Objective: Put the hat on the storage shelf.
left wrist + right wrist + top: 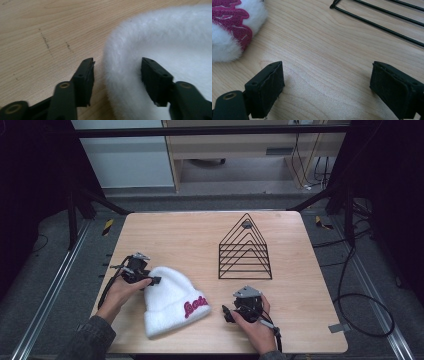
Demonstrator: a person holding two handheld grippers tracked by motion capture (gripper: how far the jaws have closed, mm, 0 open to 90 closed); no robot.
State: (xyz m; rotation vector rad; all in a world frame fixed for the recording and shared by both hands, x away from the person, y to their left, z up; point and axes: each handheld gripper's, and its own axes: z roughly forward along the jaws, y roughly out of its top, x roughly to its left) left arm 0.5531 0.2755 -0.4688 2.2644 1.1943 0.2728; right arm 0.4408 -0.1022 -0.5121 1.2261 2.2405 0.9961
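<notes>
I read the work in hand as a pick of the hat (pixel 170 301), a white fleece beanie lying flat on the table (pixel 190 235) near its front edge, left of centre.

1. Hat position. The crown pointed toward the left hand and slightly away from me; the cuff, with its pink lettering (pixel 195 307), faced the right gripper (pixel 229 314). The long axis therefore ran roughly from one gripper to the other.

2. Left gripper (pixel 156 280). It sat at the crown end, touching the hat. In the left gripper view the jaws straddled the fleece edge (pixel 120 75): one finger (pixel 86 80) stood over bare wood just beside the fabric, the other finger (pixel 155 80) lay over the pile. I saw a gap at the wood-side pad, so I judged the jaws partly closed but not yet clamped on the fabric.

3. Right gripper. It rested on the table near the cuff, apart from it. Its jaws stood wide and released, with bare wood between them (pixel 327 82).

4. Wire rack (pixel 245 251). It stood behind the right gripper, well apart from the hat.

5. Judgement. The left hand was the nearer; the coming move turned on pinching the crown edge lying between its jaws.
</notes>
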